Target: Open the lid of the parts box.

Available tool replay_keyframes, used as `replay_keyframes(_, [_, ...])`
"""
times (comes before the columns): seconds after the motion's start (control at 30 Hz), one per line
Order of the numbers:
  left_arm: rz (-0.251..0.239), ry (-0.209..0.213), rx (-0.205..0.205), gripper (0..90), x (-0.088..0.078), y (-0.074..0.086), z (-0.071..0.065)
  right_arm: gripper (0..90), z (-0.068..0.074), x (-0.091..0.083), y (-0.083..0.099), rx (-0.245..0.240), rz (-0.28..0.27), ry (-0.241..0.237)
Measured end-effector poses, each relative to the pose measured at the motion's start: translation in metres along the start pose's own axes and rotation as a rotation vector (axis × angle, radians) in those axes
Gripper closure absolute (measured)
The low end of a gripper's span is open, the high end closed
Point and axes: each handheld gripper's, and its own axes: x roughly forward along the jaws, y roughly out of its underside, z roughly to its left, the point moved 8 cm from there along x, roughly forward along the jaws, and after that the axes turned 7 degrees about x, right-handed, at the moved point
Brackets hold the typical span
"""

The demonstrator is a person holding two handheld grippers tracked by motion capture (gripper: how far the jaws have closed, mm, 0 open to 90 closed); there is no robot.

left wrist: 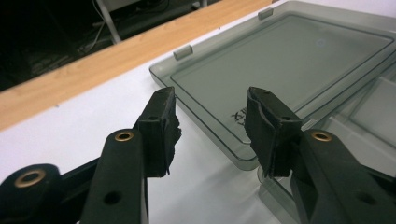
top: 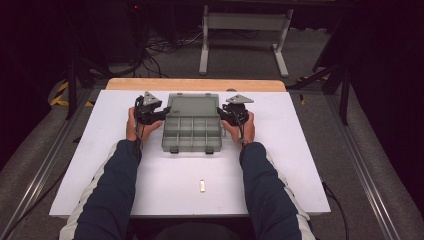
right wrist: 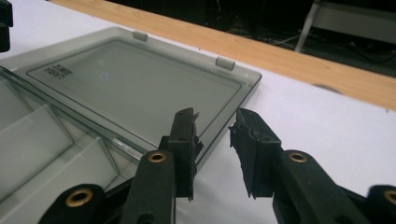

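Note:
A grey see-through compartment box point(top: 192, 134) lies open on the white table top, its lid point(top: 194, 105) folded back flat on the far side. My left gripper point(top: 161, 114) sits at the box's left edge by the hinge line. In the left gripper view the gripper point(left wrist: 210, 95) is open, and the lid's near corner point(left wrist: 280, 60) lies beyond the gap, untouched by the pads. My right gripper point(top: 222, 114) mirrors it at the right edge. In the right gripper view the gripper point(right wrist: 214, 116) is open beside the lid's edge point(right wrist: 140, 88), holding nothing. The compartments point(right wrist: 46, 140) look empty.
A small pale metal piece point(top: 202, 185) lies on the white board point(top: 300, 165) near the front edge. A wooden strip point(top: 195, 84) runs along the far side of the table. Beyond it are a stand's legs point(top: 245, 30) and cables on the floor.

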Motion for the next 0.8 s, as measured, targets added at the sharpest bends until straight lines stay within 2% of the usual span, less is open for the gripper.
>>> replay_keyframes(0.07, [0.005, -0.006, 0.026, 52.8, -0.005, -0.003, 0.000, 67.7, 0.000, -0.004, -0.004, -0.023, -0.011, 0.009])
replay_keyframes(0.23, [0.009, -0.012, 0.092, 50.3, -0.018, -0.011, 0.000, 66.8, 0.000, -0.014, -0.013, -0.039, -0.045, 0.000])
replay_keyframes(0.8, [-0.025, 0.026, 0.193, 42.0, -0.060, -0.026, -0.010, 64.8, 0.018, -0.048, -0.026, -0.162, -0.075, -0.068])
